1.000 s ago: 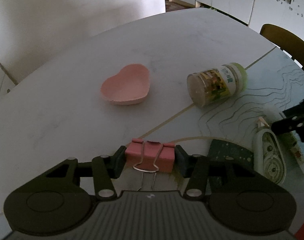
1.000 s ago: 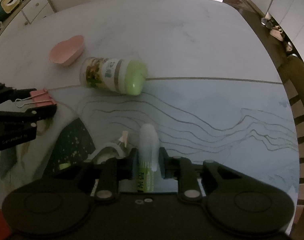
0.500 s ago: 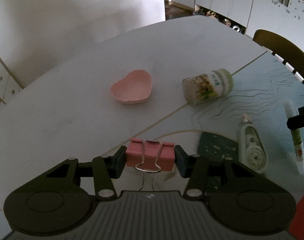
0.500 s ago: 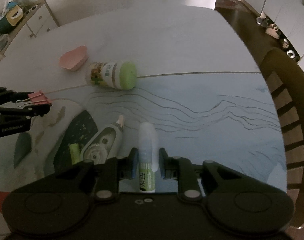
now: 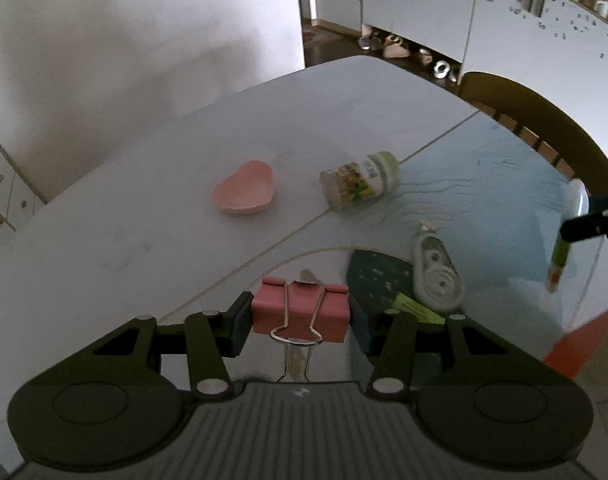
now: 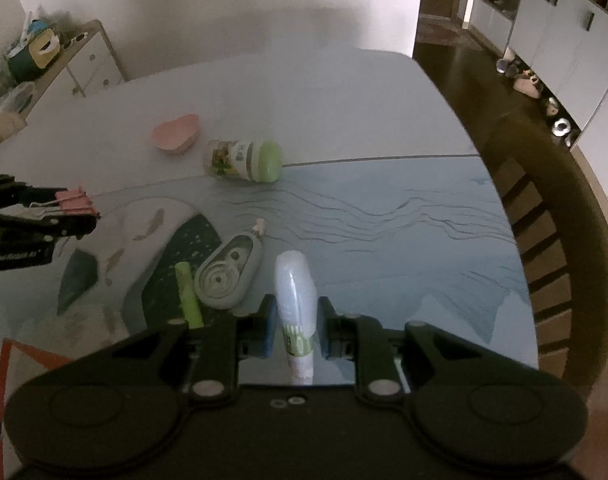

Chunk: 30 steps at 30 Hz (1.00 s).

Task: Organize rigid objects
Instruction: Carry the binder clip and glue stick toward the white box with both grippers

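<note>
Pink binder clip (image 5: 300, 312), wire handles

A white oval table (image 6: 304, 92) carries a pale blue patterned mat (image 6: 384, 224); a pink heart-shaped dish (image 5: 245, 194) sits far left, apparently ceramic.

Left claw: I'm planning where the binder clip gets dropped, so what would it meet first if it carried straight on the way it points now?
Probably the mat on the table, near its pale edge just past the pink binder clip that the left claw grips. Nothing stands in that line, though depth is hard to judge.
</note>
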{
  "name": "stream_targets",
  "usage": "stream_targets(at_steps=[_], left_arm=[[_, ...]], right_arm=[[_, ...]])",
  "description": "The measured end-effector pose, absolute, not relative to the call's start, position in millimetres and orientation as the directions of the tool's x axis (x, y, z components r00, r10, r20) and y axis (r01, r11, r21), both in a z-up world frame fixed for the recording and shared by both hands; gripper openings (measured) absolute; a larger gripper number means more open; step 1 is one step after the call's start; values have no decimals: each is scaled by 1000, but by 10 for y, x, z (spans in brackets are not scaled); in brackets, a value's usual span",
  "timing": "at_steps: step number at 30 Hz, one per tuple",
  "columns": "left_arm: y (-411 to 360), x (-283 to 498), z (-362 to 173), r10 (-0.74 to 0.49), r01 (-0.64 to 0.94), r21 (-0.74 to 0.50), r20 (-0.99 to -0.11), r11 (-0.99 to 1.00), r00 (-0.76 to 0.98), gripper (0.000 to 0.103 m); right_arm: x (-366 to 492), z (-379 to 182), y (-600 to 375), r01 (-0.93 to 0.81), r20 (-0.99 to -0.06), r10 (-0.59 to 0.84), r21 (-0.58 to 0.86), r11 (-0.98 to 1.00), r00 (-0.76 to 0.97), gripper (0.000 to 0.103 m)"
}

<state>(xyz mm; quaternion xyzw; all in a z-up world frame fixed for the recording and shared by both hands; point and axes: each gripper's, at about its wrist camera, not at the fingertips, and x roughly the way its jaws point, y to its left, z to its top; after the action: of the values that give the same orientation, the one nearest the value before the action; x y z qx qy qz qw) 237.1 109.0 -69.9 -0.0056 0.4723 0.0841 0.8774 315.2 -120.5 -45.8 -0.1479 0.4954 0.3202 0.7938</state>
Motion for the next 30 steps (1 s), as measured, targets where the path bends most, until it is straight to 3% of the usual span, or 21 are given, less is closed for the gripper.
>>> stream_targets(at_steps=[30], left_arm=[[357, 1399, 46, -25, 100, 46, -788, 994, 615, 50]], right_arm=[[2043, 640, -1861, -653, -781, 421, 21, 757, 462, 17]])
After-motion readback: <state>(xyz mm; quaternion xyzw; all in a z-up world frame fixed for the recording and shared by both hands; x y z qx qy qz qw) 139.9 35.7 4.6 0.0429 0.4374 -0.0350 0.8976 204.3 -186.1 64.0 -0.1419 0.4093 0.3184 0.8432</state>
